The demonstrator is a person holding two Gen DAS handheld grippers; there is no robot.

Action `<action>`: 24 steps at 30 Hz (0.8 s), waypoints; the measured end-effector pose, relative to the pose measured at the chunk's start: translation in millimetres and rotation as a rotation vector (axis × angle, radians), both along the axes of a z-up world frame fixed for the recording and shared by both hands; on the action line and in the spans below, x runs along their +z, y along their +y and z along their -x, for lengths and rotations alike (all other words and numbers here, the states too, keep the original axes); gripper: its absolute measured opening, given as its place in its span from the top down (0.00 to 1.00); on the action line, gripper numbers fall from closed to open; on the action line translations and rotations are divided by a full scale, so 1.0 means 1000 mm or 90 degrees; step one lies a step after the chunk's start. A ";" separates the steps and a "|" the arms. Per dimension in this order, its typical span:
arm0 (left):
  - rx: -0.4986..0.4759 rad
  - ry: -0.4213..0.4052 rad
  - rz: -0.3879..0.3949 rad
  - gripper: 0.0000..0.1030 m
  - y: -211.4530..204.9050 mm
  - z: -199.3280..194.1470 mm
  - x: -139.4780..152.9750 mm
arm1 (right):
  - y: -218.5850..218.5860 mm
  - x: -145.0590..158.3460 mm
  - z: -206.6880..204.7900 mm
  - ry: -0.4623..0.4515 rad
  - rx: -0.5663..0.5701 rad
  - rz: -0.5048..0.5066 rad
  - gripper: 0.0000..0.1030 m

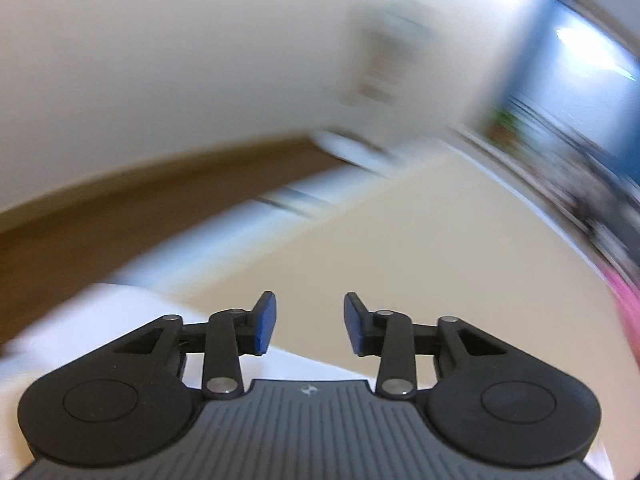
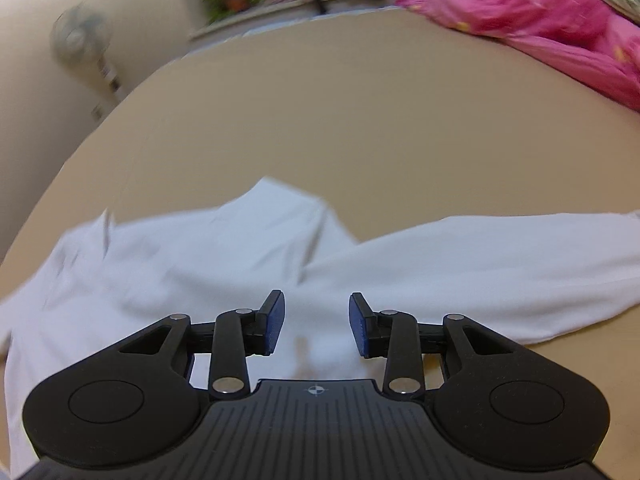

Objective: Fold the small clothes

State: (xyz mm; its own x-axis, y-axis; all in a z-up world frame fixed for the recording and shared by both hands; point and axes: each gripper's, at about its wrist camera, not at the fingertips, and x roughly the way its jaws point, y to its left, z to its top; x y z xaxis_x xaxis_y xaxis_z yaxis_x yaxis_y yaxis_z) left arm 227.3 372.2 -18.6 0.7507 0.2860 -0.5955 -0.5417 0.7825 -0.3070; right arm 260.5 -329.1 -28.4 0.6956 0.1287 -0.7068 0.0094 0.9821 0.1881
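A small white long-sleeved cotton garment (image 2: 224,264) lies spread and rumpled across the lower half of the right wrist view, on a smooth beige tabletop (image 2: 360,120), one sleeve reaching toward the right edge. No neat fold shows yet, so by my reckoning nearly all the folding is left. The right gripper (image 2: 316,322) hangs over it, blue pads wide apart and empty. The left gripper (image 1: 310,322), fingers also spread with nothing between them, shows only a blurred white patch at the lower left of its frame. A pink quilt (image 2: 540,12) sits upper right.
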 end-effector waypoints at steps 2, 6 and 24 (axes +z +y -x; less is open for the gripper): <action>-0.125 0.005 -0.022 0.57 -0.038 -0.029 -0.009 | -0.008 -0.003 -0.012 -0.005 -0.015 -0.004 0.63; -0.267 0.027 -0.056 0.57 -0.088 -0.066 -0.036 | -0.014 -0.011 -0.041 -0.032 -0.013 -0.016 0.63; -0.405 0.066 -0.076 0.84 -0.187 -0.189 -0.123 | 0.013 -0.043 -0.102 -0.066 0.061 -0.003 0.90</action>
